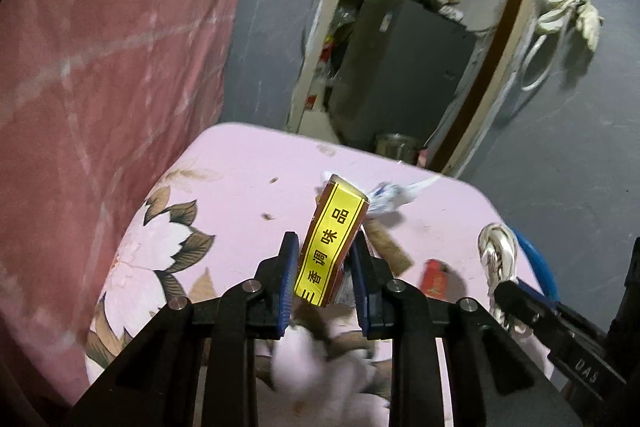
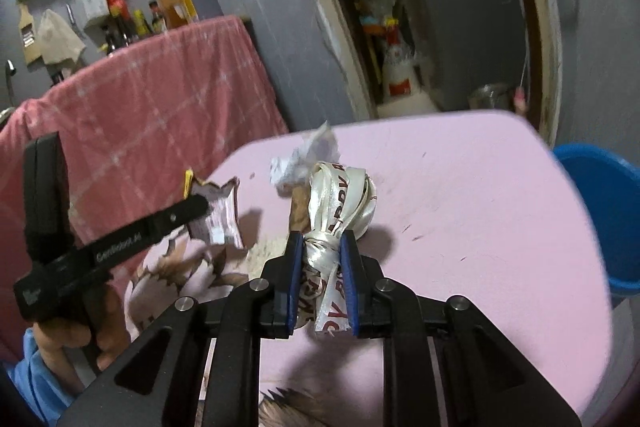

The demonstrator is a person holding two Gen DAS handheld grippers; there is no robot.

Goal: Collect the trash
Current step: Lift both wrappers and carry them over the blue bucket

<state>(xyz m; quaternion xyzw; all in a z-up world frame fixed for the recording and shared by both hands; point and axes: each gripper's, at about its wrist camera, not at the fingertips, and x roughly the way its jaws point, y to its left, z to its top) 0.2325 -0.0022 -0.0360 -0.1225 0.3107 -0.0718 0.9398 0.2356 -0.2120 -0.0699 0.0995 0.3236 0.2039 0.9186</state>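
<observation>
Pink floral cloth covers the round table [image 1: 248,163] that both wrist views look down on. Nearest in the left view, the left gripper [image 1: 325,247] is clamped on a brown-and-yellow printed cardboard box [image 1: 334,239], whose long axis runs up and away between the blue pads. In the right view, the right gripper [image 2: 322,247] is pinched on a bundle of shiny white printed ribbon [image 2: 340,203], most of it bulging beyond the fingertips. Farther out on the cloth lie a crumpled white paper scrap [image 2: 304,159] and, near the right gripper, a small red item [image 1: 434,273]. A blue plastic bin [image 2: 600,211] stands beyond the table's right edge, nearer the right hand, so that load probably goes first.
</observation>
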